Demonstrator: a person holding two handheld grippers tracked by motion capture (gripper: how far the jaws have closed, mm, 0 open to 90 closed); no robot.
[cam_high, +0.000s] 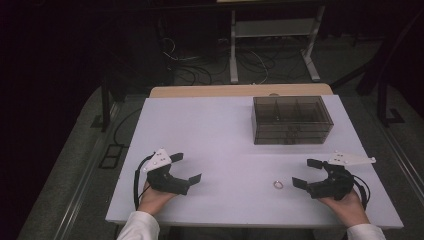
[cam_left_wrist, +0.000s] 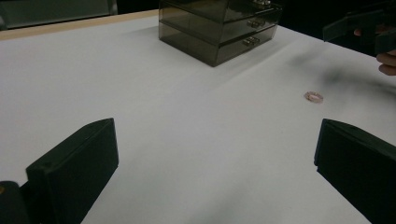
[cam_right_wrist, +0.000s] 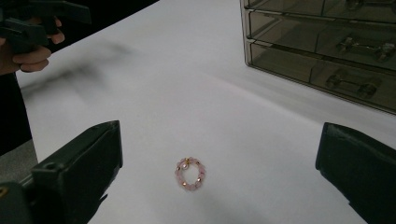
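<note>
A small pink beaded ring (cam_right_wrist: 190, 173) lies flat on the white table (cam_high: 210, 135); the same bead ring (cam_high: 278, 184) sits near the front right, and farther off as the ring (cam_left_wrist: 314, 96). My right gripper (cam_high: 307, 173) rests just right of it, jaws wide apart and empty, the ring on the table a little ahead of them. At the front left, my left gripper (cam_high: 185, 168) is open too, with bare table between its jaws. A smoky clear drawer box (cam_high: 291, 120) stands at the back right, its drawers closed.
The drawer box (cam_right_wrist: 327, 51) has small metal pulls on its fronts. A wooden strip (cam_high: 240, 90) edges the table's far side. Cables and a desk frame (cam_high: 272, 45) stand on the dark floor beyond.
</note>
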